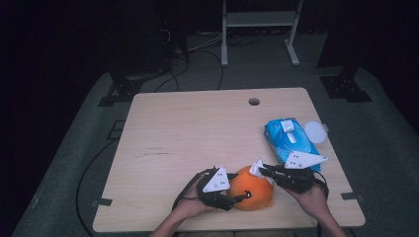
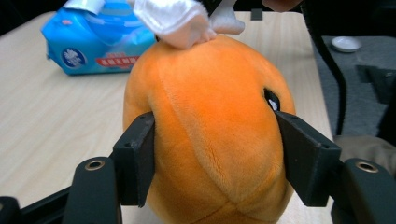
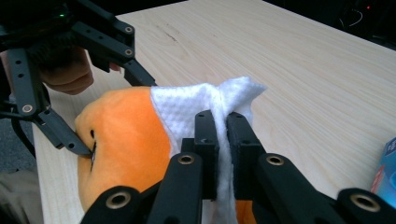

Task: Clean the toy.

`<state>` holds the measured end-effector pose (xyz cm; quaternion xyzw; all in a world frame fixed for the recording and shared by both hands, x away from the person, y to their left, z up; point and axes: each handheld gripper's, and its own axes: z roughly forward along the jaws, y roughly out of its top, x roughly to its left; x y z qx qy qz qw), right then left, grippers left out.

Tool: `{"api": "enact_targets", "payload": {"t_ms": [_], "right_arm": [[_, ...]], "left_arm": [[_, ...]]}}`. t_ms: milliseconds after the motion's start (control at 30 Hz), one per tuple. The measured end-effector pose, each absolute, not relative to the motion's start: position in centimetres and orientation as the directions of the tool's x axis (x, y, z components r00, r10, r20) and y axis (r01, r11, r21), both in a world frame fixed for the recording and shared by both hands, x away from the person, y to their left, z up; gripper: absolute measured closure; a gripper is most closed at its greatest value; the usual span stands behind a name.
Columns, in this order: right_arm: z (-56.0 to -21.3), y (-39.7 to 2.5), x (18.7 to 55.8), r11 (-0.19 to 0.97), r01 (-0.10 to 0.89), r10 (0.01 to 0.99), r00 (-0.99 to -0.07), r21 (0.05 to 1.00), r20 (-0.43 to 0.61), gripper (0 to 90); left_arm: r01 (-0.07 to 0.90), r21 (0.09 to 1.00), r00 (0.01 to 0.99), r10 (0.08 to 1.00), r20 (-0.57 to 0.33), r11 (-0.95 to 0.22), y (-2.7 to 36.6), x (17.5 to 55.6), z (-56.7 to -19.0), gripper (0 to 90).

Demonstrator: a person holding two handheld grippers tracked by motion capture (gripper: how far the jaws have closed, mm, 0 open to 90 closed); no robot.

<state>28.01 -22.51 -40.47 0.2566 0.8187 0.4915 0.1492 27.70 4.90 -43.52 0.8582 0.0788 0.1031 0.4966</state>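
An orange plush toy [image 1: 252, 190] sits on the wooden table [image 1: 197, 133], close to the near edge, and the person works on it with both tools.

The left gripper [image 1: 236, 196] holds the toy. In the left gripper view, the toy [image 2: 210, 126] fills the whole gap between the two black jaws. One jaw presses on each side of the round body, and the soft fabric bulges a little around the pads. The jaws stand wide apart, as wide as the toy itself. A small black eye [image 2: 272, 99] of the toy sits just above the right jaw pad.

The right gripper [image 1: 261, 169] meets the toy from the other side, at its top. In the right gripper view, the jaws of this gripper [image 3: 222, 122] are nearly together, with only a white wipe [image 3: 205, 105] pinched between them. The wipe runs up between the pads, spreads out beyond the tips and lies on the top of the orange toy [image 3: 123, 140]. The toy is just beyond and to the left of these fingertips, touching the cloth.

Beyond the right gripper, well past its tips, a blue pack of wipes [image 1: 290, 140] lies on the table, and a white round lid [image 1: 315, 132] lies just beside the pack.
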Motion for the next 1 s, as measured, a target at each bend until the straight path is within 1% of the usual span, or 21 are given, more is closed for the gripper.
{"api": "enact_targets", "payload": {"t_ms": [33, 133, 167, 200, 267, 333, 400, 467, 600, 633, 667, 700, 733, 767, 800, 867, 1000], "right_arm": [[-40.5, -22.4, 27.9, 0.388, 0.271, 0.567, -0.824, 0.881, 0.004, 83.3], [-40.4, -21.6, 27.6, 0.398, 0.255, 0.560, -0.828, 0.881, -0.013, 83.3], [-40.3, -21.2, 27.6, 0.400, 0.249, 0.556, -0.831, 0.882, -0.018, 83.3], [-40.2, -20.5, 27.5, 0.401, 0.238, 0.541, -0.841, 0.885, -0.020, 83.2], [-40.1, -19.9, 27.4, 0.406, 0.227, 0.526, -0.850, 0.885, -0.023, 83.2], [-40.0, -19.6, 27.4, 0.425, 0.216, 0.519, -0.854, 0.879, -0.041, 83.3], [-40.2, -19.8, 27.6, 0.417, 0.224, 0.520, -0.854, 0.881, -0.029, 83.3], [-40.3, -20.3, 27.7, 0.413, 0.236, 0.530, -0.847, 0.880, -0.022, 83.2], [-40.8, -21.3, 27.7, 0.403, 0.258, 0.543, -0.840, 0.878, -0.002, 83.2], [-40.8, -21.3, 27.6, 0.404, 0.256, 0.544, -0.839, 0.878, -0.006, 83.2], [-40.8, -21.1, 27.5, 0.408, 0.252, 0.545, -0.838, 0.878, -0.013, 83.2], [-40.8, -21.0, 27.5, 0.407, 0.251, 0.545, -0.838, 0.878, -0.012, 83.2], [-40.8, -20.6, 27.4, 0.404, 0.247, 0.537, -0.843, 0.881, -0.010, 83.2], [-40.7, -20.3, 27.4, 0.403, 0.243, 0.530, -0.848, 0.882, -0.008, 83.3], [-40.6, -19.8, 27.3, 0.403, 0.235, 0.519, -0.855, 0.885, -0.009, 83.2], [-40.4, -19.2, 27.2, 0.427, 0.210, 0.507, -0.861, 0.879, -0.041, 83.2], [-40.5, -19.6, 27.3, 0.429, 0.212, 0.509, -0.860, 0.878, -0.041, 83.2]], "left_arm": [[0.049, 0.871, 0.968, 0.239, 0.079, -0.488, 4.9, 27.8, -43.5, 31.8], [0.090, 0.870, 0.963, 0.266, 0.048, -0.485, 4.7, 28.2, -42.9, 16.5], [0.088, 0.883, 0.962, 0.269, 0.045, -0.462, 4.7, 28.2, -42.7, 15.1], [0.088, 0.883, 0.961, 0.271, 0.046, -0.460, 4.7, 28.2, -42.7, 15.9], [0.076, 0.877, 0.959, 0.277, 0.067, -0.475, 4.7, 28.1, -42.9, 22.9], [0.094, 0.877, 0.959, 0.280, 0.047, -0.471, 5.1, 28.2, -43.1, 27.2], [0.083, 0.876, 0.961, 0.271, 0.056, -0.476, 5.5, 28.2, -43.4, 29.9], [0.058, 0.862, 0.961, 0.263, 0.090, -0.504, 5.7, 28.1, -43.6, 30.8], [0.080, 0.868, 0.962, 0.267, 0.062, -0.490, 6.0, 28.3, -43.7, 29.7], [0.101, 0.871, 0.961, 0.273, 0.039, -0.480, 5.9, 28.4, -43.4, 25.8], [0.114, 0.875, 0.959, 0.281, 0.027, -0.471, 5.7, 28.5, -43.1, 18.6], [0.118, 0.891, 0.958, 0.287, 0.014, -0.438, 5.6, 28.5, -42.9, 16.8], [0.109, 0.899, 0.957, 0.289, 0.020, -0.424, 5.5, 28.5, -42.8, 16.9], [0.094, 0.895, 0.955, 0.294, 0.043, -0.435, 5.3, 28.3, -42.8, 19.5], [0.081, 0.890, 0.953, 0.296, 0.063, -0.449, 5.2, 28.3, -42.9, 23.9], [0.086, 0.888, 0.953, 0.298, 0.060, -0.453, 5.5, 28.4, -43.2, 29.6], [0.099, 0.888, 0.952, 0.302, 0.046, -0.449, 6.2, 28.6, -43.7, 34.2]]}}
